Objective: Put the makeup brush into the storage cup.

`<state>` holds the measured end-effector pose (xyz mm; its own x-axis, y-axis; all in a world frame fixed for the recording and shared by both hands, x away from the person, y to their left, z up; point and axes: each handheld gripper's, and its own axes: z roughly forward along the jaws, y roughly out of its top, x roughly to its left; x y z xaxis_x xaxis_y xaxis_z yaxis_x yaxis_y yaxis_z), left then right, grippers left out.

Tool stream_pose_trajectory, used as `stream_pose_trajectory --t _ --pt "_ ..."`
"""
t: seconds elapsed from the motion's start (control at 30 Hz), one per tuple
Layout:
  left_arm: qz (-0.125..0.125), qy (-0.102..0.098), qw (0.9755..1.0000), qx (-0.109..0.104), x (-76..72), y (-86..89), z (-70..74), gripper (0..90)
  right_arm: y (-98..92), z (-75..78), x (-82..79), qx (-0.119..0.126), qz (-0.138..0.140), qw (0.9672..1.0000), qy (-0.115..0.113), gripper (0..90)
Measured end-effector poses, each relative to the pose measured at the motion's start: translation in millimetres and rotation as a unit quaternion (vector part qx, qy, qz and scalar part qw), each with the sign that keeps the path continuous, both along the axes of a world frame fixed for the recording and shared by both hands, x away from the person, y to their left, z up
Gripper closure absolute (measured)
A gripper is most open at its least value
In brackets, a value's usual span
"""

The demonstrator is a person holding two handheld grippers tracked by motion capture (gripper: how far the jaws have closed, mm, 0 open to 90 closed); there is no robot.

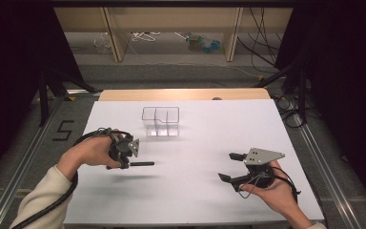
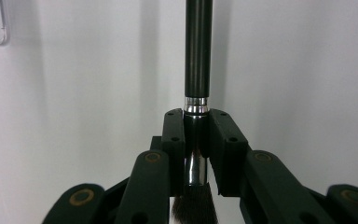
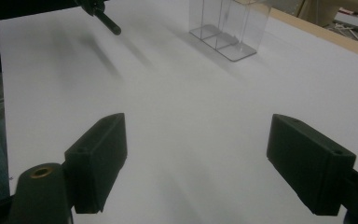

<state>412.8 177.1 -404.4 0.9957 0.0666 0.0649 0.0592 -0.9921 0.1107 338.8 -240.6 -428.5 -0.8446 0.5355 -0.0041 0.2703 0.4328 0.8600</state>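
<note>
Two grippers: we see one in each hand over the white table (image 1: 195, 200), the left at about 9 o'clock of the sheet, the right at about 4 o'clock.
Left gripper (image 1: 132, 160): clenched on a makeup brush (image 1: 140, 164); in the left gripper view (image 2: 196, 140) its jaws press the silver ferrule from both sides.
Brush against the fingers: the black handle (image 2: 198, 46) runs straight out past the fingertips (image 2: 173, 135) toward 12 o'clock of that view, while the dark bristles (image 2: 193, 207) sit behind the pads at 6 o'clock.
Brush over the table: in the high view we see it lying level and pointing toward 3 o'clock, lifted clear of the sheet with its shadow beneath.
Clear organizer (image 1: 160, 120): a divided see-through box, standing at about 1 o'clock from the left gripper and well apart from the brush.
Path between: we find bare white sheet between the brush tip and the organizer.
Right gripper (image 1: 231, 167): released, jaws wide apart with only table between them in the right gripper view (image 3: 196, 163).
Right gripper's outlook: the organizer (image 3: 228, 28) lies at 12 o'clock, the brush handle tip (image 3: 109, 23) at 11 o'clock.
Surroundings: a wooden table edge (image 1: 186, 94) at 12 o'clock, dark curtains at both sides.
</note>
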Motion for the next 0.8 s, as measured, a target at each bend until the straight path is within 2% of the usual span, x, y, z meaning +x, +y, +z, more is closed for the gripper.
stream_pose_trajectory --t 0.1,0.2,0.33,0.4,0.43,0.5,0.53,0.67,0.73,0.8 --pt "0.009 -0.002 1.0000 -0.002 -3.4 1.8 2.8 76.6 0.4 0.0 0.0 -0.001 0.002 1.0000 -0.001 20.8" --pt "0.008 -0.015 0.9998 -0.008 -5.4 2.8 5.1 76.6 0.5 -0.2 0.2 -0.002 0.002 1.0000 -0.002 20.8" --pt "0.012 -0.018 0.9997 -0.015 -11.6 2.6 8.1 76.6 1.5 -0.6 -0.1 -0.001 0.003 1.0000 0.000 20.8" --pt "0.012 -0.019 0.9996 -0.017 -12.7 2.5 8.7 76.6 1.9 -0.6 -0.2 -0.001 0.003 1.0000 -0.001 20.8" --pt "0.008 -0.027 0.9994 -0.020 -14.1 1.7 9.7 76.6 2.0 -0.6 -0.2 -0.001 0.004 1.0000 -0.001 20.8" --pt "0.011 -0.022 0.9995 -0.019 -16.0 1.3 9.9 76.6 2.2 -0.6 -0.4 -0.002 0.005 1.0000 0.001 20.8" --pt "0.004 -0.030 0.9993 -0.022 -17.3 0.1 9.9 76.6 2.5 -0.7 -0.4 -0.002 0.006 1.0000 0.001 20.8" --pt "0.001 -0.028 0.9994 -0.020 -19.5 -1.5 8.0 76.6 3.6 -0.8 -0.3 0.000 0.011 0.9999 0.003 20.8" --pt "-0.002 -0.029 0.9994 -0.020 -19.6 -1.7 7.4 76.6 5.4 -1.8 -0.1 0.006 0.009 0.9999 -0.004 20.8" --pt "-0.002 -0.027 0.9994 -0.022 -21.5 -1.8 7.0 76.6 5.8 -0.8 -0.2 -0.001 0.013 0.9999 0.001 20.9"
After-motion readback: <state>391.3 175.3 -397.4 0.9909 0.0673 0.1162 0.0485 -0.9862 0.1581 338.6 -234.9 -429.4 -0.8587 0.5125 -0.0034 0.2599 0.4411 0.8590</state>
